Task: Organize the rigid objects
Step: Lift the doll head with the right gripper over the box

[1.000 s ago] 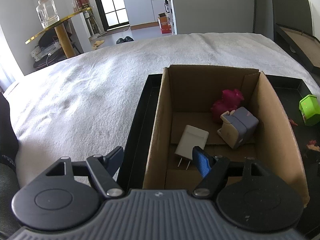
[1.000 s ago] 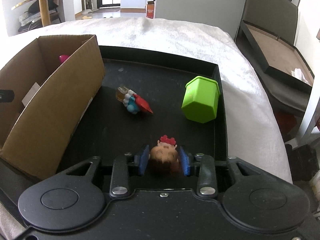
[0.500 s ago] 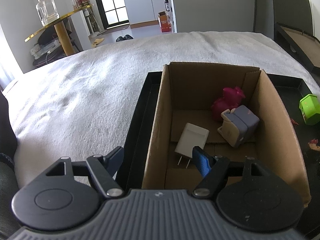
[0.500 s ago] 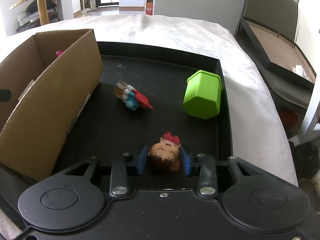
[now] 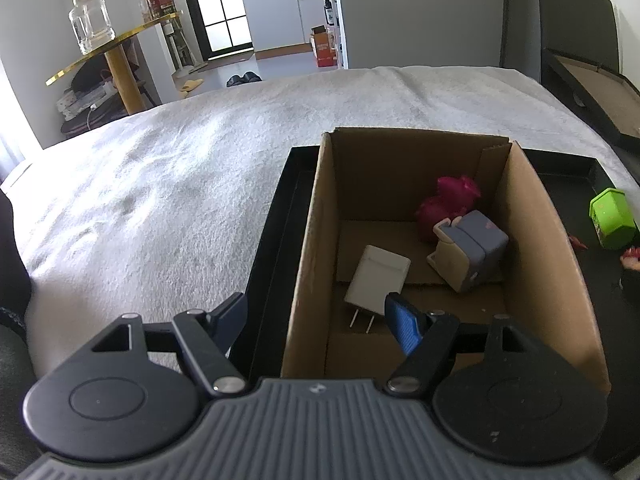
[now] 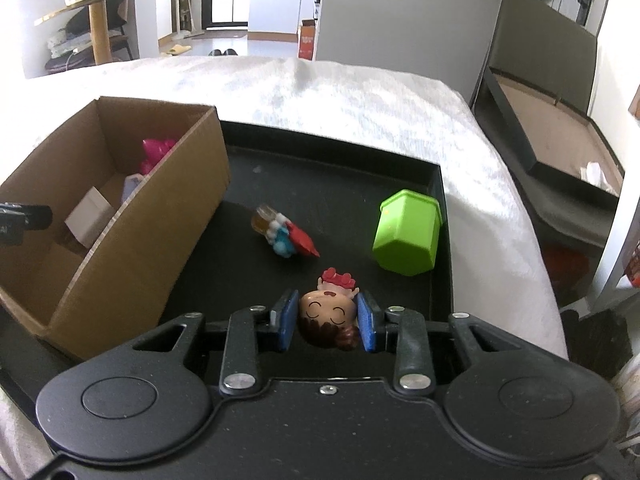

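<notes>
Since a second ago the right gripper (image 6: 327, 322) has closed on the doll figurine (image 6: 328, 316) and lifted it off the black tray (image 6: 434, 184), its head-to-feet axis pointing forward along the fingers. The cardboard box (image 6: 132, 248) lies to its left, nearer the left gripper (image 5: 320, 316), which hangs wide and empty astride the box's left wall. Three items sit inside the box; two remain on the tray: one green container (image 6: 406, 236), one small toy (image 6: 286, 236).

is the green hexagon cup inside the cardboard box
No, the green cup lies on its side on the black tray, outside the cardboard box.
</notes>
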Action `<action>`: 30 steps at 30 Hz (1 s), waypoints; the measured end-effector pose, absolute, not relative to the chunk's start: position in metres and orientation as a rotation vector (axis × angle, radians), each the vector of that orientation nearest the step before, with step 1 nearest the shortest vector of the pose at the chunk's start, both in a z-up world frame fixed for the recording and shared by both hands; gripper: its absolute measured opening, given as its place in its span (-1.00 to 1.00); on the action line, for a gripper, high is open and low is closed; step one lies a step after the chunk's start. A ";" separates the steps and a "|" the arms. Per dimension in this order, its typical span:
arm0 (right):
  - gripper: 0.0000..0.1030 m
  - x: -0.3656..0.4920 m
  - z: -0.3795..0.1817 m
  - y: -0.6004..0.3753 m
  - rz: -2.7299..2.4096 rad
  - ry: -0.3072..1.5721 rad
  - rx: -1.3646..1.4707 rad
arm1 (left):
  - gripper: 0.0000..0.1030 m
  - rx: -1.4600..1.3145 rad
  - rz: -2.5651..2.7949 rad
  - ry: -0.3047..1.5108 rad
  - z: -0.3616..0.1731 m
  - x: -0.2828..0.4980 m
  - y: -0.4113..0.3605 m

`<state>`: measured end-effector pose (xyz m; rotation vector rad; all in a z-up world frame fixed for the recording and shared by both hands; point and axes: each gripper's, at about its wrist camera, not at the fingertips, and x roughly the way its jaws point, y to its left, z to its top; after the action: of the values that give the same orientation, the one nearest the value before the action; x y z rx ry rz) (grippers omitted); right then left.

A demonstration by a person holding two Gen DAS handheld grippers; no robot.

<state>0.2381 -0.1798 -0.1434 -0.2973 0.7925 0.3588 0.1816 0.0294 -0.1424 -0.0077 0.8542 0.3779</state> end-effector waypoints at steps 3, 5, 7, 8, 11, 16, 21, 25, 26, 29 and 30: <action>-0.39 0.237 -0.137 -0.177 0.368 0.774 -0.305 | 0.44 -0.015 0.375 0.854 -0.142 0.180 0.031; -0.39 0.236 -0.133 -0.174 0.373 0.768 -0.305 | 0.44 -0.021 0.373 0.850 -0.141 0.179 0.032; -0.39 0.234 -0.130 -0.170 0.381 0.756 -0.309 | 0.44 -0.025 0.371 0.848 -0.140 0.178 0.032; -0.39 0.233 -0.128 -0.169 0.384 0.751 -0.312 | 0.44 -0.027 0.370 0.847 -0.139 0.178 0.033; -0.39 0.230 -0.122 -0.163 0.396 0.733 -0.319 | 0.44 -0.033 0.367 0.847 -0.138 0.176 0.035; -0.38 0.228 -0.112 -0.157 0.403 0.716 -0.323 | 0.44 -0.039 0.371 0.843 -0.137 0.174 0.036; -0.38 0.227 -0.105 -0.150 0.408 0.699 -0.326 | 0.44 -0.043 0.365 0.836 -0.135 0.172 0.036; -0.38 0.225 -0.100 -0.142 0.421 0.683 -0.336 | 0.44 -0.050 0.363 0.836 -0.135 0.171 0.037; -0.38 0.225 -0.098 -0.139 0.426 0.679 -0.338 | 0.44 -0.052 0.362 0.836 -0.135 0.171 0.038; -0.38 0.225 -0.094 -0.132 0.440 0.663 -0.346 | 0.44 -0.063 0.353 0.829 -0.135 0.170 0.040; -0.38 0.225 -0.092 -0.128 0.446 0.655 -0.350 | 0.44 -0.066 0.351 0.824 -0.135 0.169 0.040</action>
<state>0.2251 -0.1283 -0.0924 -0.3498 0.6545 0.4463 0.1691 0.0402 -0.1347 -0.0665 0.8239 0.3513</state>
